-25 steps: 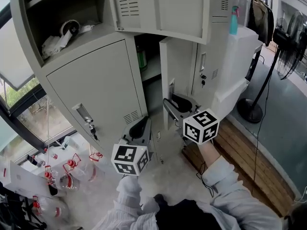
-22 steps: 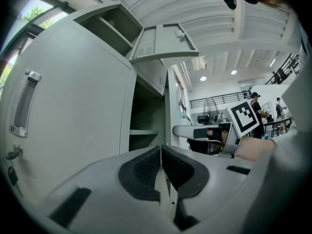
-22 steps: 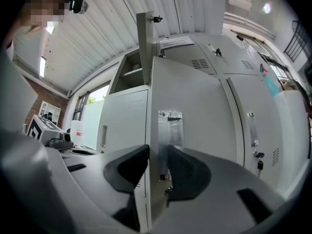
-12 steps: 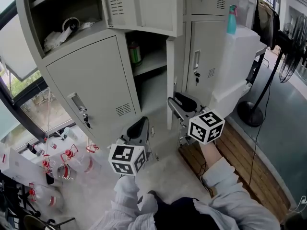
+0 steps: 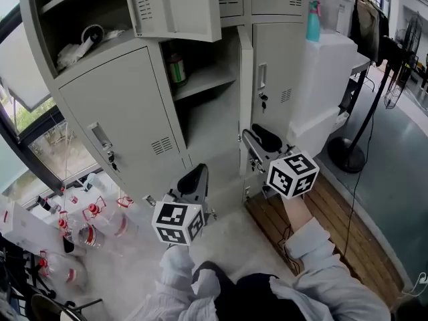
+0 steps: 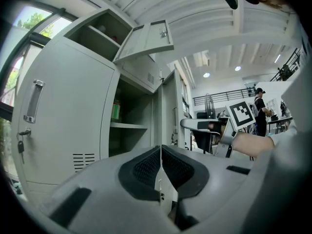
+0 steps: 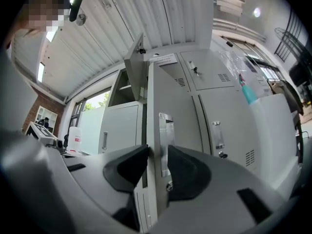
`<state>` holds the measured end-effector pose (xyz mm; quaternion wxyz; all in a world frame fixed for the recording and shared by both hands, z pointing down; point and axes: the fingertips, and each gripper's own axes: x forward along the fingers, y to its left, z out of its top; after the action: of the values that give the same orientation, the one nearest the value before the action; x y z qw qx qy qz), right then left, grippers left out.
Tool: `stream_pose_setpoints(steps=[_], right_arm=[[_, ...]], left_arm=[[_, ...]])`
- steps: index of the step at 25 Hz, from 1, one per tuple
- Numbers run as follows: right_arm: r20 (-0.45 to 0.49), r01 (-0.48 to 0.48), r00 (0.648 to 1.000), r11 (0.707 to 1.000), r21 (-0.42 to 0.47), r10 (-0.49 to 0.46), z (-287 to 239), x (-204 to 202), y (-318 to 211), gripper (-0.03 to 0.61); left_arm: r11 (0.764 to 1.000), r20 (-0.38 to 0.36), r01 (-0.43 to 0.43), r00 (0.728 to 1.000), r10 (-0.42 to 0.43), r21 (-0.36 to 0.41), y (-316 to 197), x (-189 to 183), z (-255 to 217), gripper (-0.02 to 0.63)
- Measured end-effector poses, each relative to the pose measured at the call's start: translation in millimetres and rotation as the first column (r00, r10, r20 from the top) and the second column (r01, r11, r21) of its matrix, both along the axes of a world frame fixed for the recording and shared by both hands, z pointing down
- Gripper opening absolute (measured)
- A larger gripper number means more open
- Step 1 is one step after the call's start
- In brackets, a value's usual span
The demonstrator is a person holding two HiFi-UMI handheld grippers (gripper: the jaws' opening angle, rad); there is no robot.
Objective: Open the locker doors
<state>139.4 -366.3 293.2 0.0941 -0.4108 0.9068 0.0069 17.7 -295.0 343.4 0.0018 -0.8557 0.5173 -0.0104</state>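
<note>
Changed: the lower middle door [image 5: 245, 99] has swung wider and now stands edge-on in the head view, baring the shelf inside. The right gripper [image 5: 258, 143] has travelled with it.
Right gripper: its jaws stand wide and have just been closing a little. They straddle the door's free edge beside the handle [image 7: 165, 130], with a pad against each face.
Left gripper [image 5: 193, 179]: it sits low in front of the lockers with its pads pressed together and nothing between them.
Handling: the door looks like thin sheet steel, stiff and probably light, swinging freely on its hinges. The smooth paint may let the pads slip.
Where to hold: the free edge near the handle, far from the hinges, likely gives the easiest pull.
Look: pale grey paint, a bright metal handle strip with a lock below it, and vent slots low down.
Where: in the bottom row, between the lower left door [image 5: 127, 119] and the lower right door [image 5: 277, 62], both shut.
Above: an upper door [image 5: 177, 9] hangs open.
</note>
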Motion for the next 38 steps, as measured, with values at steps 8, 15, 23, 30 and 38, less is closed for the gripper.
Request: stream_pose_setpoints(steps=[8,15,23,30,38], right_arm=[[0.041,-0.086,0.995,0.996,-0.008,0.087,1.8,52.6,3.2,0.091],[0.075,-0.14,0.987,0.99,-0.013,0.14,2.5,92.0,-3.5,0.074],[0.094,-0.193,0.977,0.981,-0.012,0.193,3.7,128.5,-15.8,0.069],[0.098,-0.24,0.966,0.971,-0.007,0.24,4.1,153.8,-30.6,0.004],[0.098,-0.266,0.959,0.964,-0.017,0.267,4.5,176.6,-47.5,0.002]], left_arm=[[1.0,0.006,-0.022,1.0,0.022,-0.003,8.8,25.3,4.4,0.012],[0.999,0.011,-0.044,0.999,0.044,-0.015,13.3,45.7,10.2,0.014],[0.998,0.02,-0.052,0.998,0.052,-0.026,13.4,56.5,15.6,0.014],[0.997,0.018,-0.067,0.998,0.068,-0.037,6.5,66.9,16.5,0.012],[0.996,0.016,-0.067,0.998,0.068,-0.052,-3.9,74.7,22.8,0.014]])
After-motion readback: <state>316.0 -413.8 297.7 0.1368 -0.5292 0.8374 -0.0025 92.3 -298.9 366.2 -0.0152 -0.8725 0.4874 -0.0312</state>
